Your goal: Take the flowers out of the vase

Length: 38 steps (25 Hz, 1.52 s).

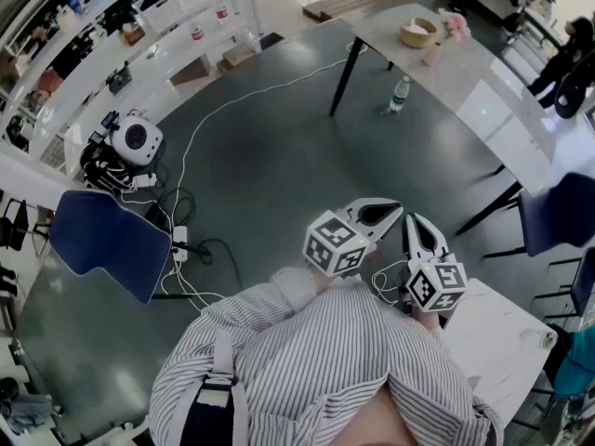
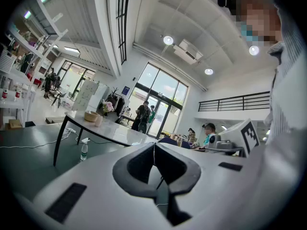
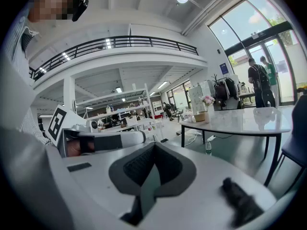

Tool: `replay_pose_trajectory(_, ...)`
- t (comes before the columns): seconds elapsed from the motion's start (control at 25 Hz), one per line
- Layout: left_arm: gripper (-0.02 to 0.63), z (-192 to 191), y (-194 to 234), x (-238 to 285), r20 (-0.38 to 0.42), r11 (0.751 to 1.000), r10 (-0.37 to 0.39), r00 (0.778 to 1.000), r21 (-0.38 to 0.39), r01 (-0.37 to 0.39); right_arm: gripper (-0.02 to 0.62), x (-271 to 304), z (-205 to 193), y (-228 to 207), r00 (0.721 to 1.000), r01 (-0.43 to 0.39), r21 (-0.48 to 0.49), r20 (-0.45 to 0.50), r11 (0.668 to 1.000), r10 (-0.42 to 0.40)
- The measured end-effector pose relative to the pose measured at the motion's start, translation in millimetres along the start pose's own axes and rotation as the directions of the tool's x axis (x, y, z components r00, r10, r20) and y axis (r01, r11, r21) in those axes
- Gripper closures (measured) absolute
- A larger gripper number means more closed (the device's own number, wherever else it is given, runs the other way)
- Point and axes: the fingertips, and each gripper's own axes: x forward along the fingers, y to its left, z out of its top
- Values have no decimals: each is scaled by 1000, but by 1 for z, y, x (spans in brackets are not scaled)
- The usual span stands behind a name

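The left tongs (image 2: 154,150) are closed tip to tip, with nothing between the pads. The right tongs (image 3: 154,146) are also pressed together at the tips and are empty. Floor shows through the narrow gap behind the tips.

In the head view the two tools are held close in front of the chest, side by side. The marker cubes sit nearest the body and the noses point away over the floor. The right tongs lie just beside the left, and their noses converge slightly. The left tool is held about level. From the right gripper view, the left tool shows alongside at the left, at much the same height.

Below them is the person's striped shirt (image 1: 307,360). A small white table (image 1: 502,342) stands just to the person's right. Ahead is open dark-green floor (image 1: 270,165) with white cables (image 1: 200,128) trailing across it. A blue chair (image 1: 107,235) stands to the left.

The vase (image 1: 433,54) stands upright on the far end of the long pale desk (image 1: 483,96), well apart from both tools. The pink flowers (image 1: 454,24) are in it. A round basket (image 1: 418,32) sits just beside the vase. A water bottle (image 1: 398,94) stands on the floor near the desk's black leg. Both gripper views look toward that desk and show the flowers small in the distance.
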Motion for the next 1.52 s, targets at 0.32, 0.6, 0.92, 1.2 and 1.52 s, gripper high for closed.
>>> replay_pose_trajectory(0.32,591,3,21,10,9,997,75,997,-11,-75,580,21,2,-15,1000,-24,-17,-18,1000,24)
replay_pose_trajectory(0.6,591,4,12,18,-2,998,63,998,-5,-63,580,10,10,-19,1000,-18,-8,0,1000,18)
replay_pose_trajectory(0.92,591,1,13,41,-1,998,63,998,-7,-63,580,13,15,-43,999,-19,43,47,999,17)
replay_pose_trajectory(1.2,591,-7,7,79,-16,997,77,997,-8,-78,580,1,24,-68,992,-76,33,106,997,72)
replay_pose_trajectory(1.52,591,-32,12,93,-44,991,101,994,-79,-105,580,-2,0,-92,997,-56,94,55,994,51)
